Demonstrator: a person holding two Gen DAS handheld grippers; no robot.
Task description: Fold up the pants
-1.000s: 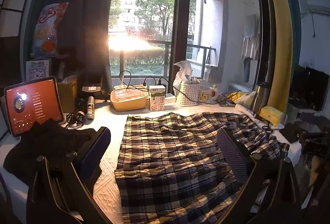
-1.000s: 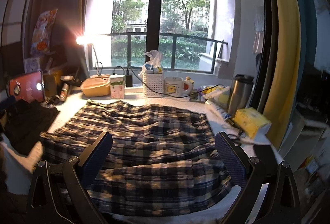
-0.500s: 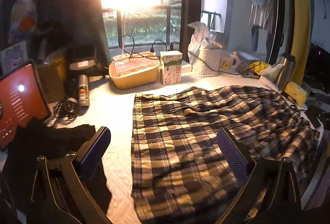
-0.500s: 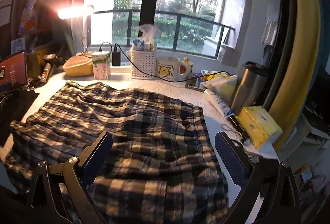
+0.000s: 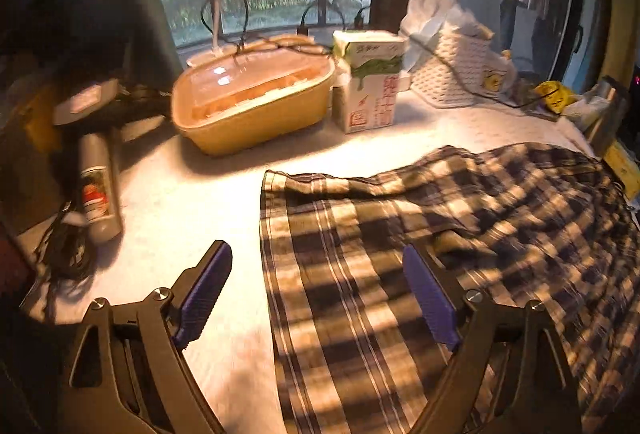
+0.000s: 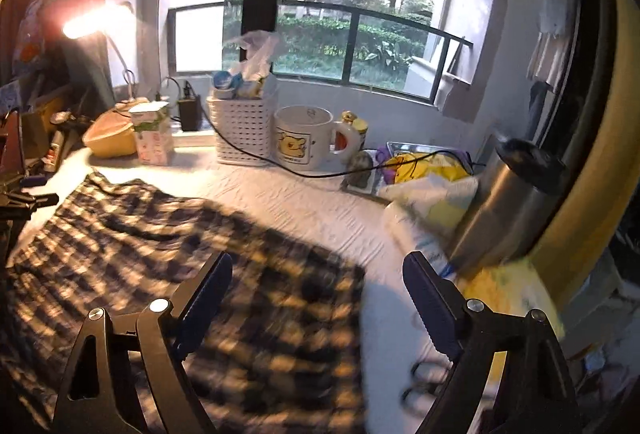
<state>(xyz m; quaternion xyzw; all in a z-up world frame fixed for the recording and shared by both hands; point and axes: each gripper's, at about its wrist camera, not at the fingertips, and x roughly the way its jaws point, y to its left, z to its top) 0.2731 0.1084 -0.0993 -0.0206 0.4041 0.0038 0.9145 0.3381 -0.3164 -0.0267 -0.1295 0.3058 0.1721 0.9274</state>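
We see the plaid pants [image 5: 460,234] spread flat on the white table [image 5: 192,194], our left gripper [image 5: 318,294] wide over their left edge, our right gripper [image 6: 318,298] wide over their right edge, nothing gripped.

Plaid pants [image 6: 168,274] motion-blurred, perhaps cut off by lower edge

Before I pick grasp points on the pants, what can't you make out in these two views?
- Left wrist: the pants' near hem is cut off by the bottom edge, behind the left gripper.
- Right wrist: the pants' near edge is motion-blurred and partly behind the right gripper.
- Neither view shows the waistband clearly.
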